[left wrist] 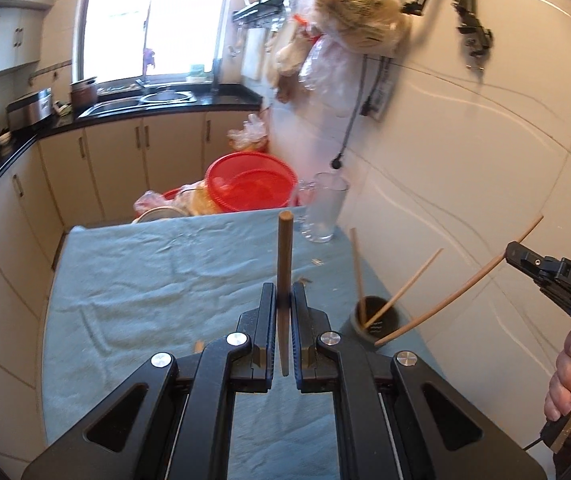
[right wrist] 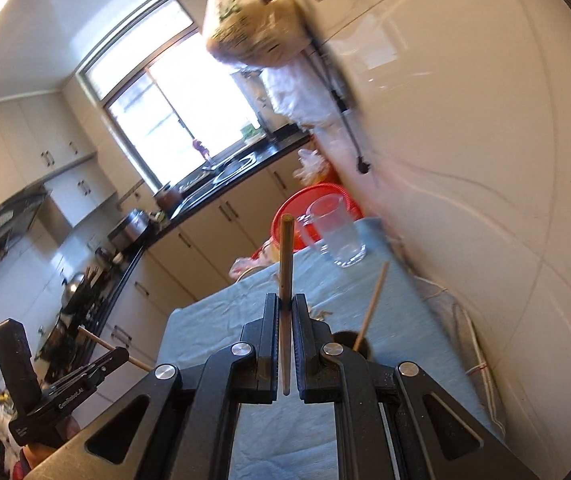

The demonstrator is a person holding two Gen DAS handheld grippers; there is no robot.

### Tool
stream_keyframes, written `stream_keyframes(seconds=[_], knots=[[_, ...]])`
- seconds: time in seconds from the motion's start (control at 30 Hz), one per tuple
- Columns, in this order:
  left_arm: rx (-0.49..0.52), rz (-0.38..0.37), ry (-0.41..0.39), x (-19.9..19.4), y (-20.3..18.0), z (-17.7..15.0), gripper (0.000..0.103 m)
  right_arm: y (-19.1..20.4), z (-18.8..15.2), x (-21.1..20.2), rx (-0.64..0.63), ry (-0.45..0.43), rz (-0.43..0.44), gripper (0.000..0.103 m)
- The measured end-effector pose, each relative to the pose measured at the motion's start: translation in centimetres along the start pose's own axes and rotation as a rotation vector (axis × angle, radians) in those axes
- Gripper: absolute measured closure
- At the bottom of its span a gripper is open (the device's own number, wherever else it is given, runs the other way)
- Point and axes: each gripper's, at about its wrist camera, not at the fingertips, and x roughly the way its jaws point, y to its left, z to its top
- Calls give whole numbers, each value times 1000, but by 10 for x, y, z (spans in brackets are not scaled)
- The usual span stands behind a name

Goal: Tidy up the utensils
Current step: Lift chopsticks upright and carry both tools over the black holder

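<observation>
In the left wrist view my left gripper (left wrist: 284, 288) is shut on a brown wooden chopstick (left wrist: 285, 248) that stands upright between its jaws, above the blue cloth (left wrist: 145, 280). To its right is a dark cup (left wrist: 381, 320) with two chopsticks (left wrist: 357, 272) leaning in it. My right gripper (left wrist: 511, 252) is shut on a long pale chopstick (left wrist: 445, 298) whose lower tip hangs near the cup's front rim. In the right wrist view the right gripper (right wrist: 284, 298) clamps that chopstick (right wrist: 285, 256). The cup (right wrist: 345, 338) is half hidden behind the jaws. The left gripper (right wrist: 119, 354) shows at lower left.
A clear glass mug (left wrist: 325, 208) stands at the cloth's far right corner by the white tiled wall (left wrist: 465, 160). A red basin (left wrist: 251, 186) and bags lie beyond the table's far edge. Cabinets and a black counter (left wrist: 165, 112) run along the left. A hand (left wrist: 569, 380) grips the right gripper's handle.
</observation>
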Motion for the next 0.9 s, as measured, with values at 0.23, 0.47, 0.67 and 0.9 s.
stream_keyframes(seconds=[0.23, 0.47, 0.67, 0.9], knots=[[25, -82, 11, 13, -35, 26, 97, -24, 10, -17, 31, -34, -28, 96], [52, -118, 8, 28, -67, 46, 97, -43, 21, -20, 45, -46, -44, 96], [65, -130, 14, 45, -87, 58, 97, -52, 30, -12, 47, -41, -51, 96], [77, -131, 44, 70, -100, 58, 97, -59, 37, 7, 27, -14, -62, 96]])
